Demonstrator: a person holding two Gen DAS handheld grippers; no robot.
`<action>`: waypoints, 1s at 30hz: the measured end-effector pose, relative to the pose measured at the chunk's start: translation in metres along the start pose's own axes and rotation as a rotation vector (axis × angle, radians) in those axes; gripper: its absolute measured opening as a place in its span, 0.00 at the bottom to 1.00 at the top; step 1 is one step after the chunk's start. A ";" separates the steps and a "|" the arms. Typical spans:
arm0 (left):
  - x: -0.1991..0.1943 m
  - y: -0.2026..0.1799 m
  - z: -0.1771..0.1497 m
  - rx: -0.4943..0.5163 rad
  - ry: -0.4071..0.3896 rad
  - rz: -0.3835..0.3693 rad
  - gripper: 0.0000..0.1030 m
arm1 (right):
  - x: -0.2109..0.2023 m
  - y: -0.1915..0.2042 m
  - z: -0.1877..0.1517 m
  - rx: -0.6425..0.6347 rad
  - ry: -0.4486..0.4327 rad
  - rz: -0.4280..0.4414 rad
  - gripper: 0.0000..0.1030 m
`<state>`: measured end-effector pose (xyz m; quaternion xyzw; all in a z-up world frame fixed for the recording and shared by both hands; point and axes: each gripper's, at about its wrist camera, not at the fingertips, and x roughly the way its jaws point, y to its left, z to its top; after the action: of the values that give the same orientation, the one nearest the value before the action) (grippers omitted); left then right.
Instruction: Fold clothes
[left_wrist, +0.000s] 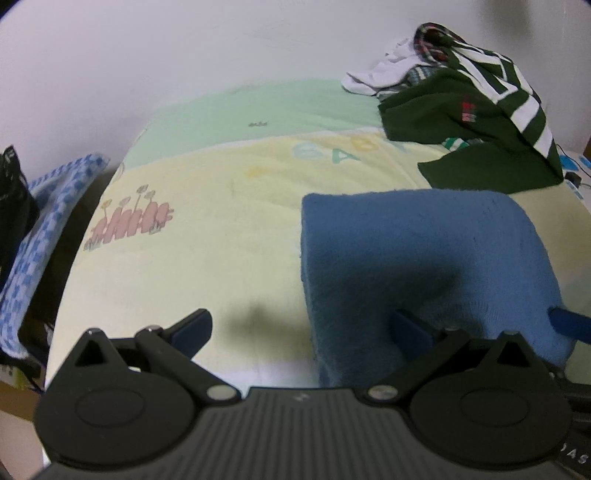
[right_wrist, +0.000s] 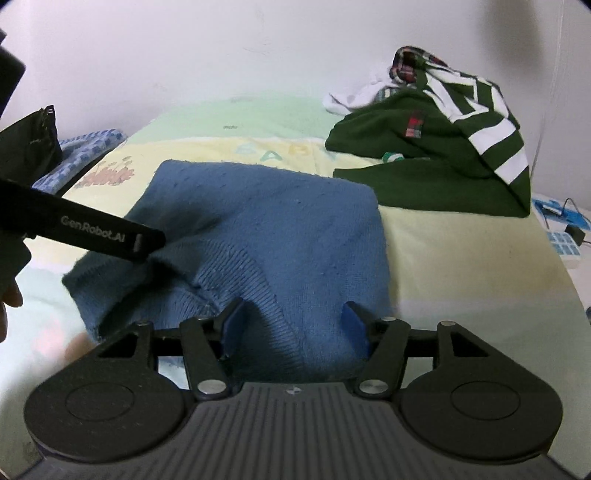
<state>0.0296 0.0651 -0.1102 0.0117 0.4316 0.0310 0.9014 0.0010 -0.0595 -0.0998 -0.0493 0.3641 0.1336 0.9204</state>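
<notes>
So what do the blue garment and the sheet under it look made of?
Blue garment: probably knitted wool or acrylic, matte and fuzzy, with ribbed bands near the hem. Sheet: soft, matte printed fabric, perhaps cotton or terry; too blurred to be sure.

Bare yellow blanket (left_wrist: 207, 266) lies open from nine to twelve o'clock of the folded blue sweater (left_wrist: 417, 258), while the heap of green striped clothes (left_wrist: 480, 122) blocks the one o'clock corner against the wall (left_wrist: 184, 55).
</notes>
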 end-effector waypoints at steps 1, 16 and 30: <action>0.001 0.001 0.001 0.005 0.001 -0.007 0.99 | -0.003 -0.001 0.003 0.011 -0.003 0.002 0.59; 0.002 0.012 0.006 0.027 0.019 -0.045 1.00 | 0.000 0.055 0.000 -0.230 0.016 0.118 0.71; 0.001 0.009 0.003 0.017 0.009 -0.011 0.99 | -0.038 0.005 0.013 -0.068 -0.047 0.205 0.46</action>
<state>0.0324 0.0738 -0.1090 0.0171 0.4359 0.0225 0.8995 -0.0183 -0.0604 -0.0638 -0.0401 0.3410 0.2403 0.9079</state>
